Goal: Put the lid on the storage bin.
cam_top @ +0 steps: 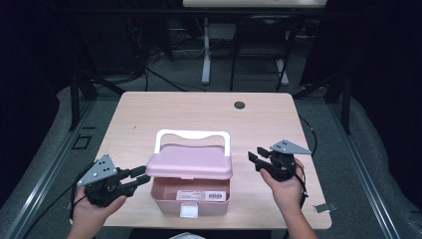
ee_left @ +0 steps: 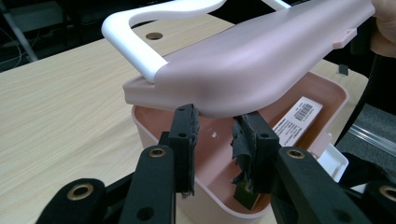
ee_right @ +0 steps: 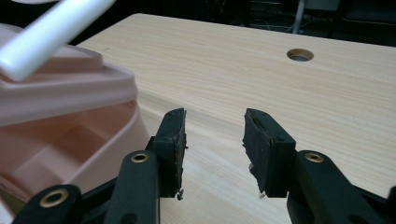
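Pink box (cam_top: 191,196) sits near the front edge of the table (cam_top: 149,112), between both hands. Its lid (cam_top: 190,162) is propped up at the front, hinged at the back, white handle (cam_top: 193,135) lying over the top. Left gripper (cam_top: 140,178) is at the lid's left front corner, jaws spread with a gap between them, tips tucked right under the lid edge, apparently levering it up rather than pinching it; looks like the box is being opened or closed, cannot tell which. Right gripper (cam_top: 255,158) hovers just off the box's right side, jaws spread, holding nothing, probably waiting to steady or take the lid. Left gripper view shows what the high view hides: the pads (ee_left: 184,135) touching the lid's underside (ee_left: 243,88) and a barcoded label (ee_left: 299,114) on the box's inner wall. Right gripper view shows its jaws over bare wood beside the box wall (ee_right: 70,140), plus the table's cable hole (ee_right: 300,54).
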The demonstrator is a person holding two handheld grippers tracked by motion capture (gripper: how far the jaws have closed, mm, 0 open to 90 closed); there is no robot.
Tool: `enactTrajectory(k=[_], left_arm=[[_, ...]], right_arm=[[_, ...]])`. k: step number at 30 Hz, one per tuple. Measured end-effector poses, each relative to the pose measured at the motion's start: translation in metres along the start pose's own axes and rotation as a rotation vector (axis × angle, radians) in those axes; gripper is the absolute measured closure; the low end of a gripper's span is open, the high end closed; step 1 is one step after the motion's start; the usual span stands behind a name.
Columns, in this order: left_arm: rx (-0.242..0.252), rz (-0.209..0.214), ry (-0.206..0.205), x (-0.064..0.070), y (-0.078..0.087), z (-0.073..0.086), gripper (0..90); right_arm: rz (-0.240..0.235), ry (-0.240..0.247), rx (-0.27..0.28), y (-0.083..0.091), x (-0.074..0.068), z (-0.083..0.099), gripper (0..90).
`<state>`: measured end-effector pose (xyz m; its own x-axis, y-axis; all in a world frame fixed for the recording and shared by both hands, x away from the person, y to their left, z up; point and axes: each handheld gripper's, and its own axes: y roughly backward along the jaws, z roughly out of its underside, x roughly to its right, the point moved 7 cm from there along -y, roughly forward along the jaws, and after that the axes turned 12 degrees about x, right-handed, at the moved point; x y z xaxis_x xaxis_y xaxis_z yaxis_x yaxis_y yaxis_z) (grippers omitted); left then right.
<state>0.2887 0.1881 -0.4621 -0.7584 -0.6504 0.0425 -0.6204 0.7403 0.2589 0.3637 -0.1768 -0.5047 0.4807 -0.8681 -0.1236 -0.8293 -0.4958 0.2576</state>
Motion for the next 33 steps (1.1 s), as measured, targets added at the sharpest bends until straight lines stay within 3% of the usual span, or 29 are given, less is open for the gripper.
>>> enactTrajectory(k=[12,23,33], left_arm=[[-0.005,0.006,0.015,0.001,0.001,0.008,70.6],[-0.028,0.012,0.001,0.001,0.002,0.015,71.6],[-0.027,0.022,0.018,0.001,0.005,0.018,72.2]], right_arm=[[0.034,-0.029,-0.005,-0.002,0.011,0.014,58.0],[0.037,-0.044,-0.015,-0.003,0.014,0.022,58.0],[0.034,-0.059,-0.022,-0.003,0.015,0.025,58.0]])
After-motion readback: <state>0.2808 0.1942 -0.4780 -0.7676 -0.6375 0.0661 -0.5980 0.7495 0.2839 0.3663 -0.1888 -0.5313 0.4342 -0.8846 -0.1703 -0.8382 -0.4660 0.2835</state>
